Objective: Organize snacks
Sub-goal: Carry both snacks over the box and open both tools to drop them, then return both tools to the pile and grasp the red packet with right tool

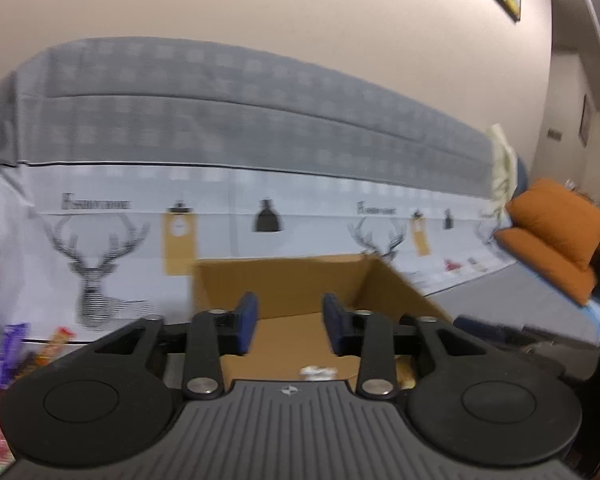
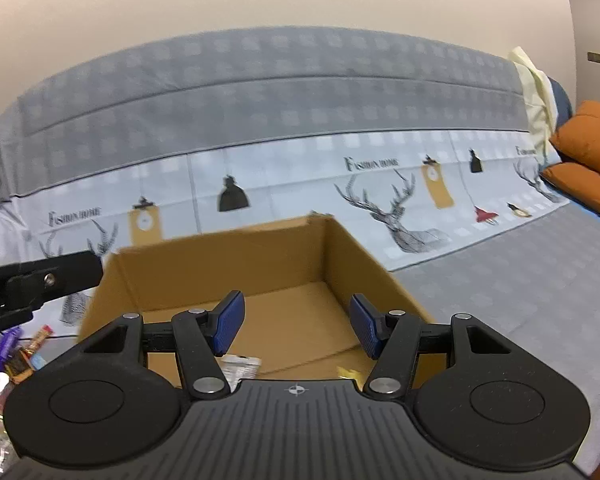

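An open cardboard box (image 2: pixel 300 248) sits on the sofa seat; it also shows in the left wrist view (image 1: pixel 300 276). Inside lie a white snack packet (image 2: pixel 242 364) and a gold one (image 2: pixel 350 372); the left wrist view shows the white packet (image 1: pixel 318 372) and a yellow snack (image 1: pixel 405 372). My right gripper (image 2: pixel 296 324) is open and empty above the box's near side. My left gripper (image 1: pixel 288 322) is open and empty above the box; its body (image 2: pixel 40 280) enters the right wrist view from the left. A pile of loose snacks (image 2: pixel 8 360) lies left of the box, also in the left wrist view (image 1: pixel 16 356).
The sofa cover (image 2: pixel 420 200) with deer prints hangs over the backrest behind the box. Orange cushions (image 2: pixel 588 160) lie at the right end, also in the left wrist view (image 1: pixel 552 236). Grey seat (image 2: pixel 520 280) stretches right of the box.
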